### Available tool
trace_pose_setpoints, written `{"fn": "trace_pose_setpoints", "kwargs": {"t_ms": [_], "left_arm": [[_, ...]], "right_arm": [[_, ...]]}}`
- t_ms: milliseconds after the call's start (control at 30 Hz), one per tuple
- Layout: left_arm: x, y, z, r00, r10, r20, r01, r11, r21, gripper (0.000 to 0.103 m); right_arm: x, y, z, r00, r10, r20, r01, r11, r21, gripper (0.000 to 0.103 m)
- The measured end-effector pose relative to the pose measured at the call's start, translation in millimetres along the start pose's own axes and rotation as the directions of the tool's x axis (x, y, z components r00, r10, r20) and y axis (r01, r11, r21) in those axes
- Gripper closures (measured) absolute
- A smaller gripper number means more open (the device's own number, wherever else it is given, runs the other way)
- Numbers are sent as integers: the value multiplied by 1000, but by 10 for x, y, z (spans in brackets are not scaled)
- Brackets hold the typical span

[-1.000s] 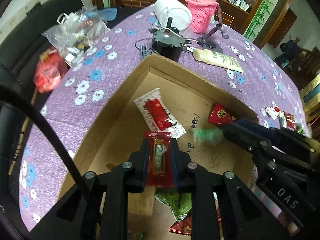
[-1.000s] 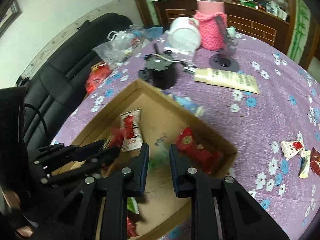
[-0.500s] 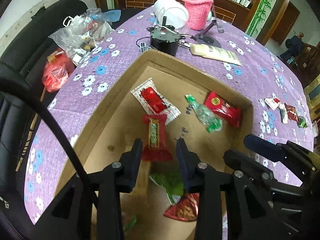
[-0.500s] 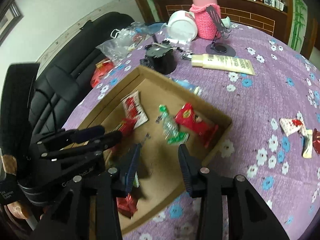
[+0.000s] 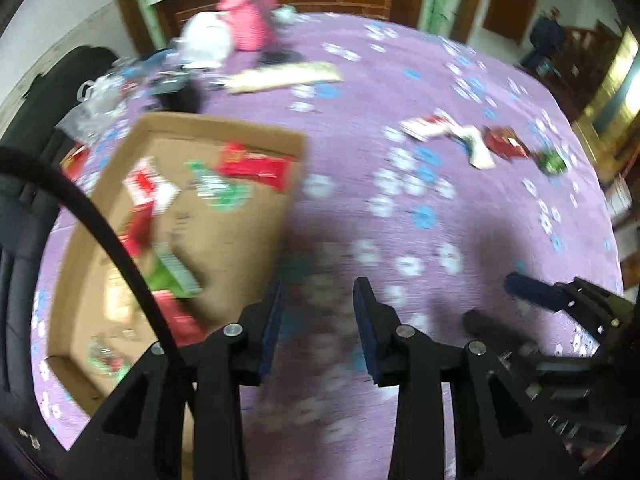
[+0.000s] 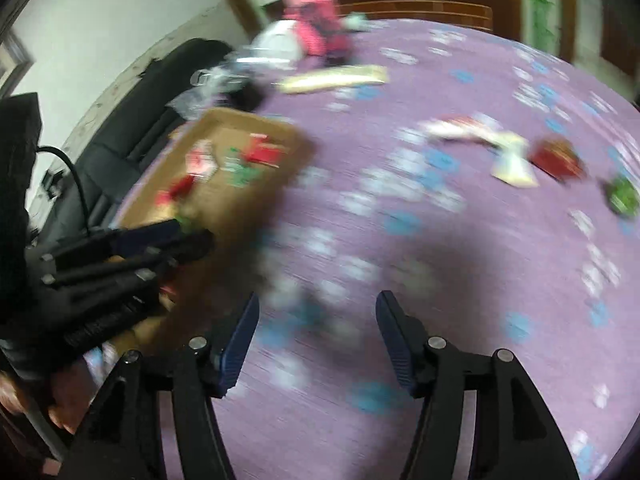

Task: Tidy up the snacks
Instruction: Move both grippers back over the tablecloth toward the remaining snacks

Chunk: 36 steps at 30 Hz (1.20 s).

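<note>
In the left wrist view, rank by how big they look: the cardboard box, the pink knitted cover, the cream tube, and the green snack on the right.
1. Brown cardboard box
2. Pink knitted cover and long cream tube: too close to rank, both blurred and distant
3. Small green snack packet

No text can be read: both views are motion-blurred, and print on the snack packets [image 5: 248, 166] and the cardboard box [image 5: 224, 236] is smeared beyond reading.

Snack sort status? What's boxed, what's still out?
Done: several packets lie in the box. In hand: nothing; left gripper and right gripper, jaws just opened, are empty over the tablecloth. Left: loose packets still on the cloth; blur hides the count.
</note>
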<state>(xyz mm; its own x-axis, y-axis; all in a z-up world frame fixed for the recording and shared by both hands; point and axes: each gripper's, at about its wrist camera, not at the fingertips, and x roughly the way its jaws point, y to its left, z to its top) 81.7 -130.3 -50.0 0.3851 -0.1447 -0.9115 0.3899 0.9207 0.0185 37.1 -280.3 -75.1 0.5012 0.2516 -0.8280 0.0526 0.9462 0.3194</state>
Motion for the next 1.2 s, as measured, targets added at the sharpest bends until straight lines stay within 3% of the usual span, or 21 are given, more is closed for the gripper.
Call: {"fn": "trace_pose_setpoints", "kwargs": {"t_ms": [100,200,367,433,533,633,733,933,1000,1133,1200], "left_arm": [[139,-344,157,1000,2,5,-2,999,48,66],[225,-609,450,998,8,60,-14,994,104,66],[403,-827,1046,994,-8,110,-10,987,160,66],[494,-910,1246,993,-45,112,19,975,222,66],[654,-1016,1460,994,-61,85,32,952,305,66],[771,-1111,1560,994,-102,28,82,911,404,65],[906,-1191,1586,998,-67,-8,62,867,494,65],[1056,-1247,1549,1000,-17,-17,24,811,584,64],[1062,-1223,1570,1000,-8,-2,7,808,588,64],[1037,-1143,1658,999,-52,-18,52,818,572,61],[1087,-1133,1641,1000,-21,-22,30,810,586,60]], "right_arm": [[-111,-570,-121,998,-64,5,64,994,86,42],[-273,-1107,-137,992,-123,36,116,981,156,42],[-454,-1781,83,977,-182,115,153,962,228,40],[-441,-1969,200,973,-195,122,162,957,241,39],[-355,-2094,308,975,-191,113,160,958,239,39],[-249,-2158,401,982,-153,109,129,970,207,39],[-172,-2159,490,985,-126,117,106,981,163,35],[-114,-2186,610,985,-107,136,94,991,98,33],[-76,-2167,664,985,-108,138,99,992,73,33],[-55,-2136,756,976,-157,152,155,988,21,33],[-33,-2120,793,976,-160,149,164,986,-12,31]]}}
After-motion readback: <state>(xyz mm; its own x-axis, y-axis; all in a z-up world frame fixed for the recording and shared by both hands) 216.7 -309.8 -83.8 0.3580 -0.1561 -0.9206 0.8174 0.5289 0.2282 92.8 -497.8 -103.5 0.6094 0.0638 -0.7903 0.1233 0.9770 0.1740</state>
